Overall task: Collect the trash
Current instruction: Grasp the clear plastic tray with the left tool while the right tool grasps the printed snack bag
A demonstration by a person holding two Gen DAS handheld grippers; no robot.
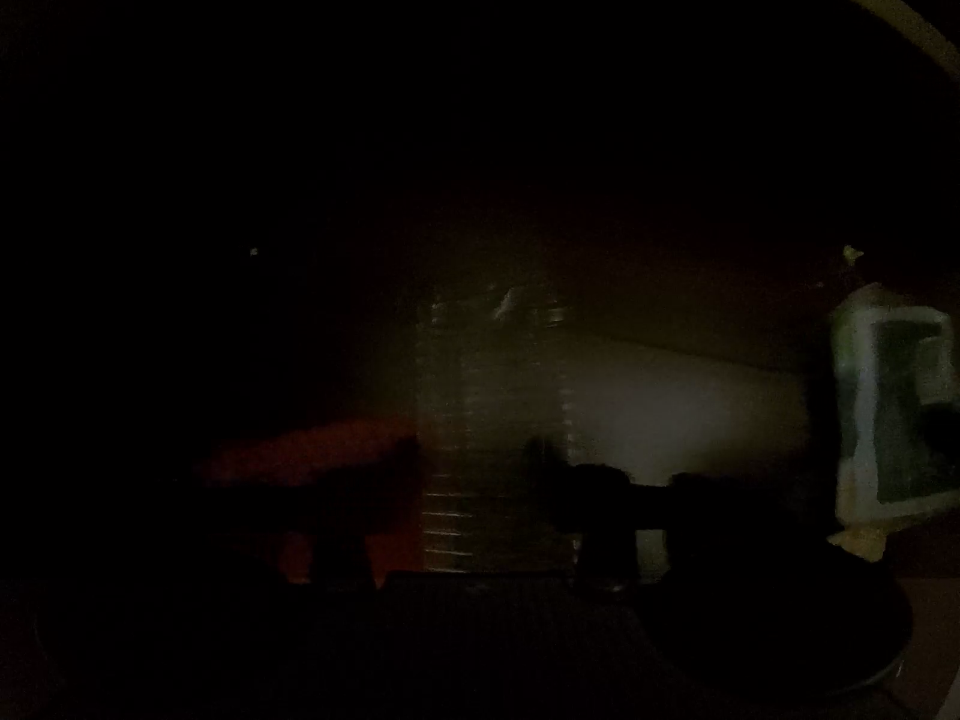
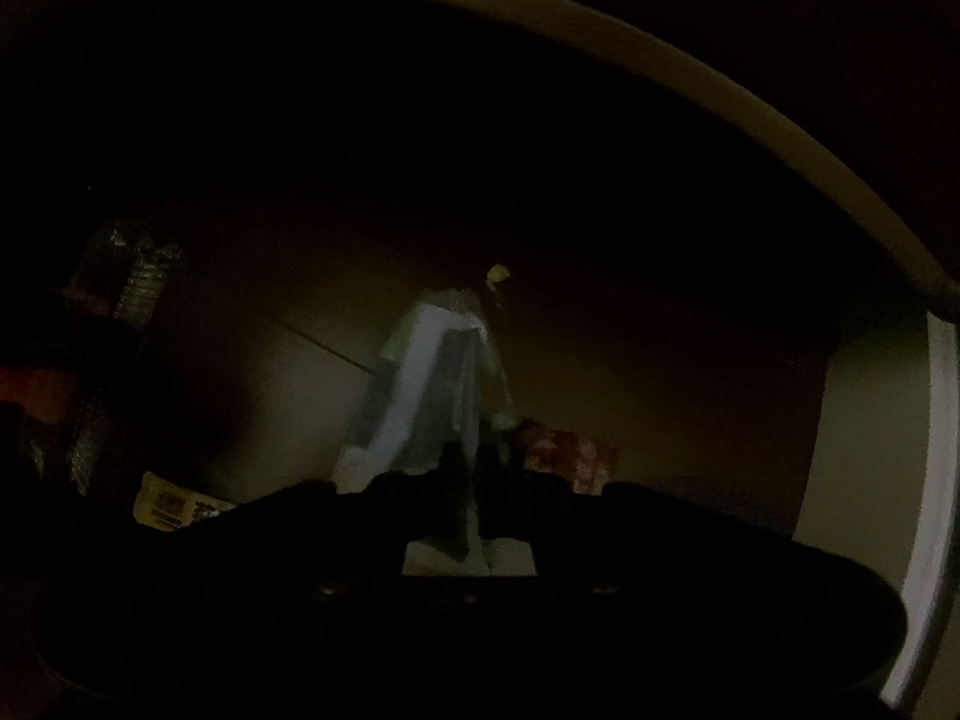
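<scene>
The left gripper (image 1: 492, 504) pinches the clear ribbed plastic bottle (image 1: 492, 396); the right gripper (image 2: 471, 504), closed, pinches the pale crumpled wrapper (image 2: 432, 384). In such darkness, either thin grip may slip when lifted.

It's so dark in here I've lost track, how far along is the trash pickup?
Nothing visibly finished. In hand: left gripper clamps the ribbed clear bottle; right gripper pinches the pale wrapper. Left: a yellow barcode packet and reddish wrapper lie below.

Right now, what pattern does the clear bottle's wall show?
Fine horizontal ribs on the clear bottle; left wrist view shows it best.
</scene>
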